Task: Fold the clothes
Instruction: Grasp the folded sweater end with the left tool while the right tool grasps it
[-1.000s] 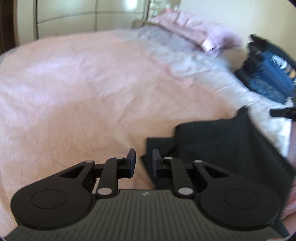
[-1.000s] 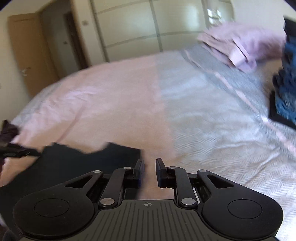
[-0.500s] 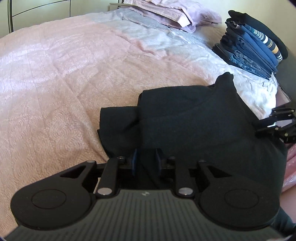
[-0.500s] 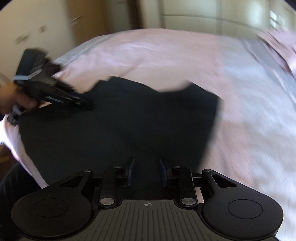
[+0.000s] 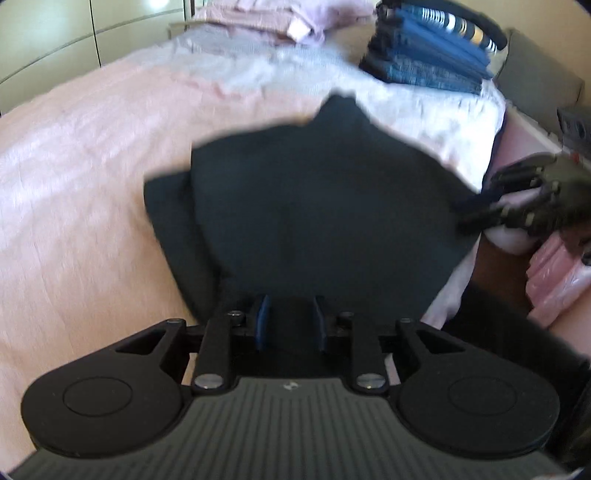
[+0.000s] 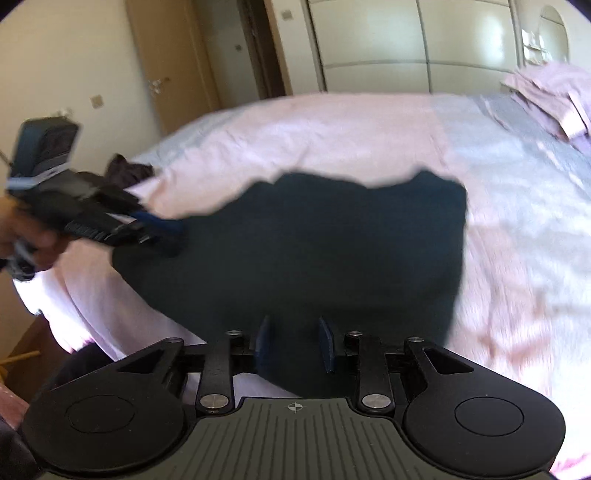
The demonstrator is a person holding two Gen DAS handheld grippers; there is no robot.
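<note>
Both your grippers, left [image 5: 290,319] and right [image 6: 294,345], sit at the near edge of the dark garment [image 5: 314,206] spread on the pink bed [image 5: 92,177] (cloth lies between each pair of pads), right jaws opening, neither visibly clamped.

There is one dark cloth [image 5: 314,206] on one bed [image 5: 85,206]. One stack of blue clothes [image 5: 428,55] sits far back, and one pink pile [image 5: 266,18]. Two grippers: left gripper [image 5: 291,322], right gripper [image 6: 294,341].
</note>
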